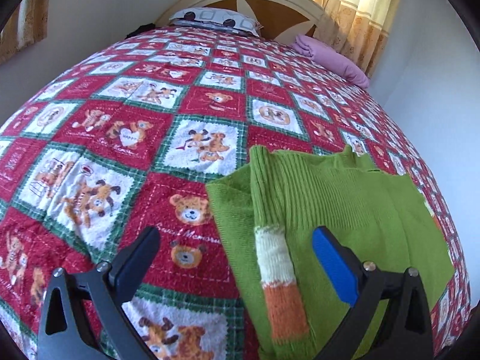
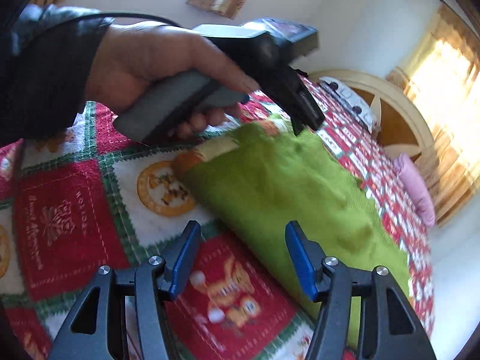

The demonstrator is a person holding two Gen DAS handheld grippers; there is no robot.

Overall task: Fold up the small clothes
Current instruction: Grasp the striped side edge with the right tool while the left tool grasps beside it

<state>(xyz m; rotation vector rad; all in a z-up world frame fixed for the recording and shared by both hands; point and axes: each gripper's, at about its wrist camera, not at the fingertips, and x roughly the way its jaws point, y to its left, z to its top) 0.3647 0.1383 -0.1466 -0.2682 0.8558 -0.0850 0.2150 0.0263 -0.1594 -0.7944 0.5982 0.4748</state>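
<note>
A small green knitted sweater (image 1: 345, 207) lies flat on the bed, one sleeve folded over its body. That sleeve ends in a white and orange striped cuff (image 1: 279, 279). My left gripper (image 1: 237, 255) hovers open over the sweater's left edge, the cuff below the gap and the pads touching nothing. In the right wrist view the sweater (image 2: 285, 192) is blurred. My right gripper (image 2: 243, 255) stands open just above the sweater's near corner with nothing gripped. A hand (image 2: 150, 66) in a dark sleeve holds the left gripper (image 2: 307, 121) over the sweater's far end.
A red, white and green teddy-bear bedspread (image 1: 135, 138) covers the whole bed. At the headboard (image 1: 270, 9) lie a patterned pillow (image 1: 216, 19) and a folded purple cloth (image 1: 333, 60). Curtains (image 1: 360, 9) hang at the back right, with walls close by.
</note>
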